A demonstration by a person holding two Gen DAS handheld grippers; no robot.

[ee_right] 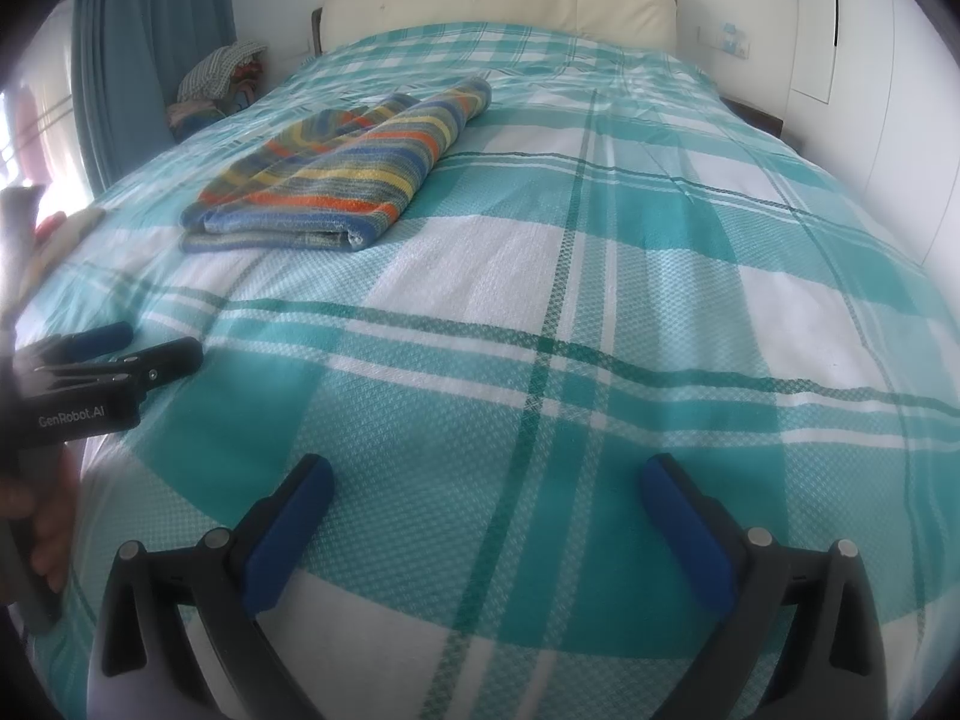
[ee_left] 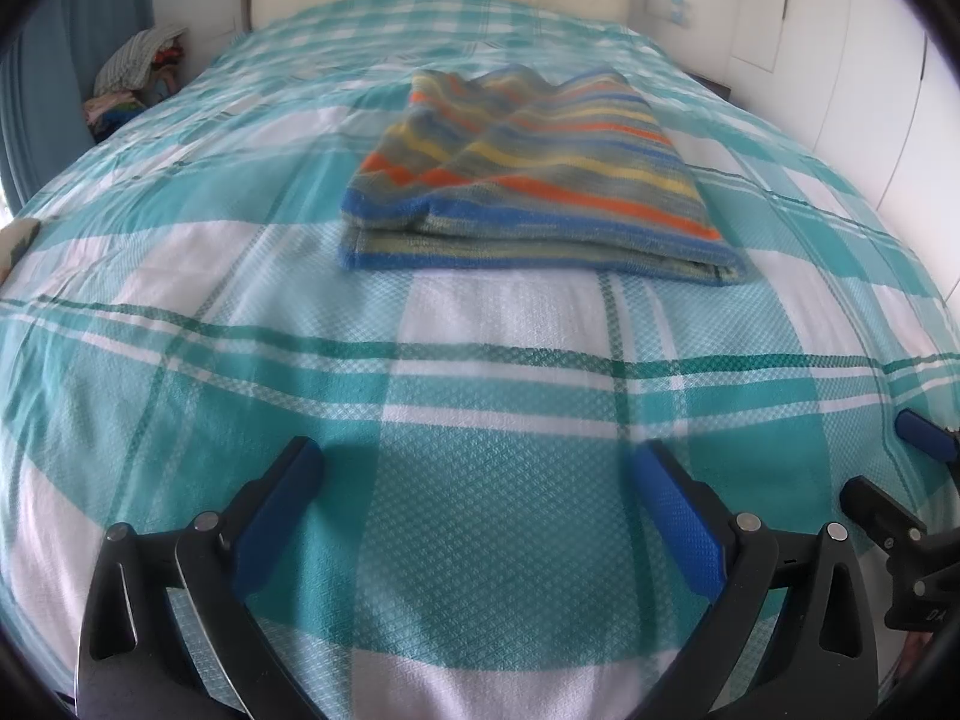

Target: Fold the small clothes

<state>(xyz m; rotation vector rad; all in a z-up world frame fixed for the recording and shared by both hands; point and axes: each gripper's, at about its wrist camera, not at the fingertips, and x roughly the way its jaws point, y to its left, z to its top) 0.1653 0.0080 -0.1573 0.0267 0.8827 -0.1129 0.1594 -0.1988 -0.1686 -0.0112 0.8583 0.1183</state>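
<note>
Striped folded towel (ee_left: 528, 174) flat on plaid bedspread (ee_left: 480, 420); left gripper (ee_left: 480, 468), right gripper (ee_right: 486, 480) spread, empty.

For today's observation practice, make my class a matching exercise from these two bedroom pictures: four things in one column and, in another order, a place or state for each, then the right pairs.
Column one:
1. striped cloth
2. left hand-held gripper
3. pile of clothes
4. headboard

Column two:
A. heaped beside the bed, by the blue curtain
B. cream, at the far end of the bed
C. folded, lying on the checked bedspread
D. open and empty, low over the bedspread

Pairs: 1-C, 2-D, 3-A, 4-B
</note>
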